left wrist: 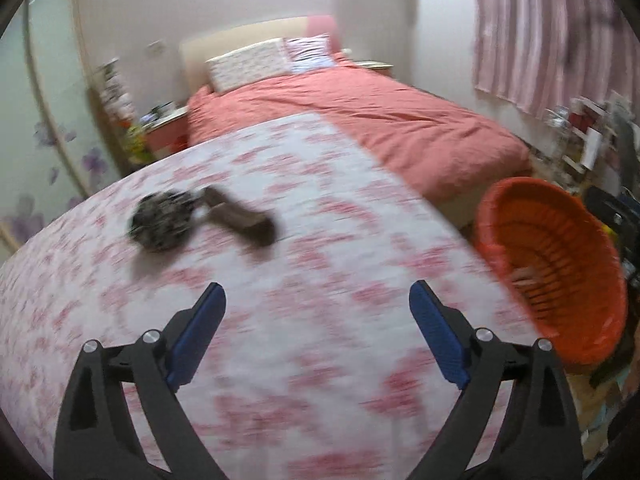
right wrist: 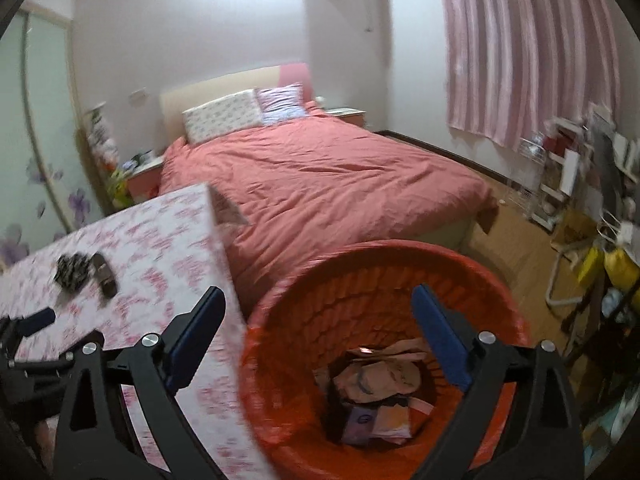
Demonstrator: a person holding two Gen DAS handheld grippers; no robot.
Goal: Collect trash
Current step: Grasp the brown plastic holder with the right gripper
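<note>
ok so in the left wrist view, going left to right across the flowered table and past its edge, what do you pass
dark patterned wad → brown piece touching it → bare stretch of the flowered table → orange basket beside the table's right edge

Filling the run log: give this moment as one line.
left hand-held gripper: open, empty | right hand-held gripper: open, over bin | table: two dark items left

A home bedroom: a bed [right wrist: 320, 184] with a coral duvet and two pillows [right wrist: 244, 114], nightstands beside its headboard, pink striped curtains [right wrist: 528, 52] right of it, a flower-patterned wardrobe door [right wrist: 36, 140] left of it.
</note>
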